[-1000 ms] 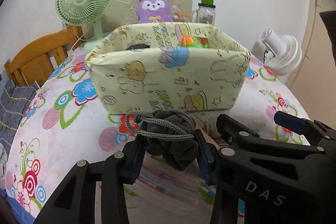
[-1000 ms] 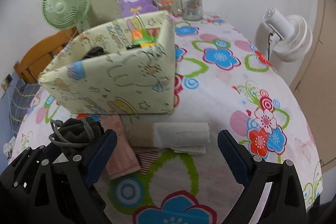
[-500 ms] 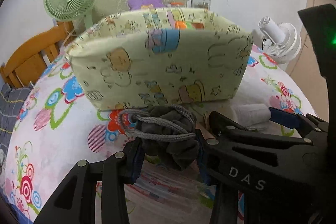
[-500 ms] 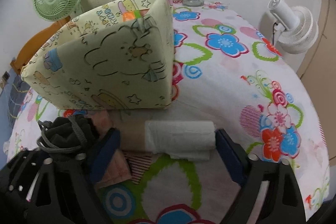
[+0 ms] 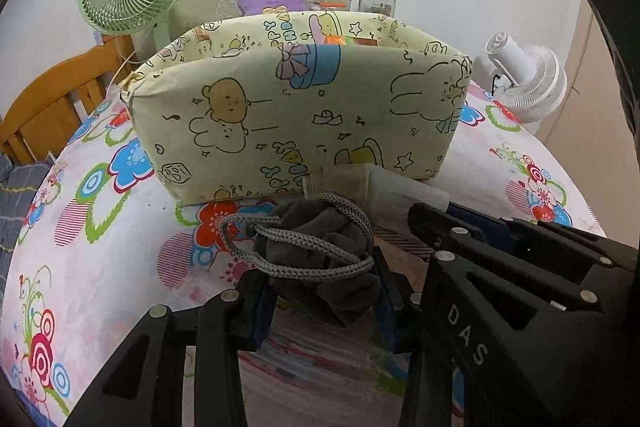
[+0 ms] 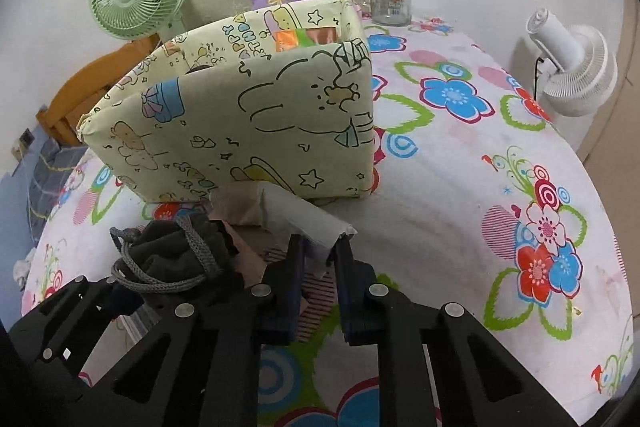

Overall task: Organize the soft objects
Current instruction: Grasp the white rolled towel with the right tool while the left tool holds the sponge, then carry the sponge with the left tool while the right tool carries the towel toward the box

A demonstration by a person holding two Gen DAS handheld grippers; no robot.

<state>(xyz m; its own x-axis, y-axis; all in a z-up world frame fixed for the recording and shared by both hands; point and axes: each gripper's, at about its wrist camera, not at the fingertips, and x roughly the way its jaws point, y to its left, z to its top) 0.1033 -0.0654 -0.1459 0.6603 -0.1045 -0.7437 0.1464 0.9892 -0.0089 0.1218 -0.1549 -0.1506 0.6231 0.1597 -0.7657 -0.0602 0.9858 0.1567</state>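
1. Towel roll (image 6: 304, 223), pale, lies on the worktop (image 6: 440, 195) just in front of the fabric bin (image 6: 256, 131); the right tool (image 6: 318, 259), wide a second ago, now pinches its near end.
2. Left tool (image 5: 320, 291) stays clamped on the grey pouch (image 5: 316, 251), near the bin.
3. Both seem ready for lifting into it.

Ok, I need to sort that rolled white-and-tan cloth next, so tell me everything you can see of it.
The rolled cloth is a soft roll, whitish at the near end and tan toward the far end. It lies tilted in front of the yellow fabric bin. The right gripper is shut on its white end; the tan end sits close to the bin's base. Folded striped cloth lies beneath.
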